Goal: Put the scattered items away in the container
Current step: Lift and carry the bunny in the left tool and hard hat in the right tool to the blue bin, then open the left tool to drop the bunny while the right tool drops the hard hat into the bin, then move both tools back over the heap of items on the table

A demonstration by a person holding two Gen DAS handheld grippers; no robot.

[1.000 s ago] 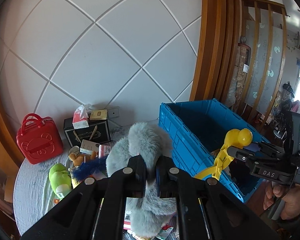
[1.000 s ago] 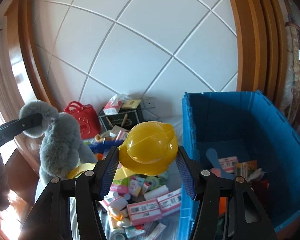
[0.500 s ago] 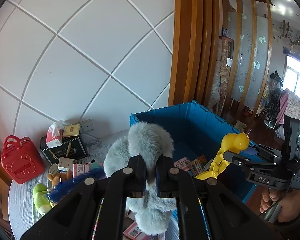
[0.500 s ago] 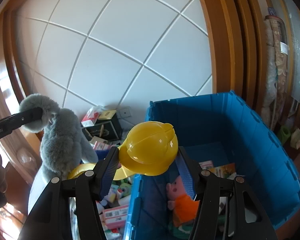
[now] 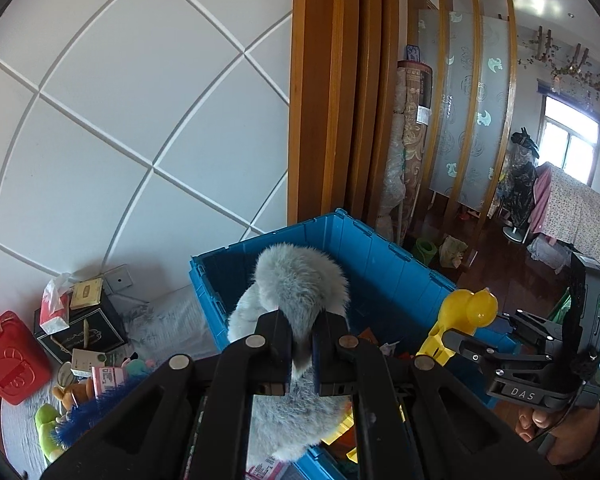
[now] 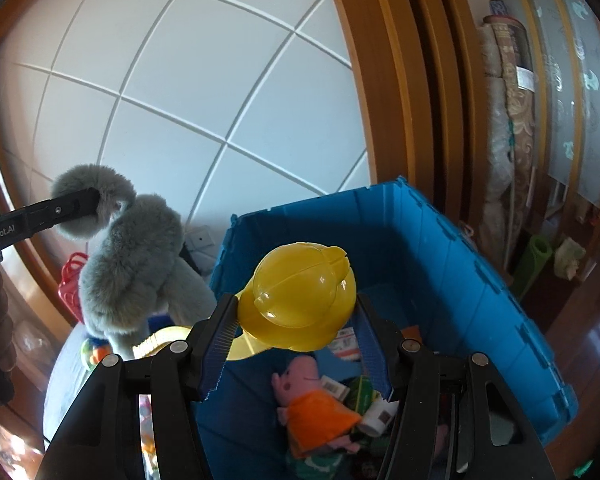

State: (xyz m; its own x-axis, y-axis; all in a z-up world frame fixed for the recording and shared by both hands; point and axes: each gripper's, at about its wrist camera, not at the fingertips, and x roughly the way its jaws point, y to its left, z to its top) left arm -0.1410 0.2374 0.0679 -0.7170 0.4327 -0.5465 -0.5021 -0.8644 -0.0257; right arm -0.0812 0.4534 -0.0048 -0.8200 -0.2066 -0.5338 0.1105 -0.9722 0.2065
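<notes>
My left gripper is shut on a grey plush toy and holds it in the air over the near left rim of the blue crate. From the right wrist view the plush toy hangs left of the crate. My right gripper is shut on a yellow plastic snowball-maker toy, held above the crate's inside. The same toy shows in the left wrist view, over the crate's right side. A pink pig plush and small packages lie inside the crate.
On the grey-clothed table left of the crate: a red bag, a black box with a tissue pack, a green plush, a blue fuzzy toy, small boxes. A white tiled wall and wooden posts stand behind.
Both grippers have moved right with their loads. The grey plush went from above the table to the crate's left rim; the yellow toy went from the crate's left edge to above its inside.
</notes>
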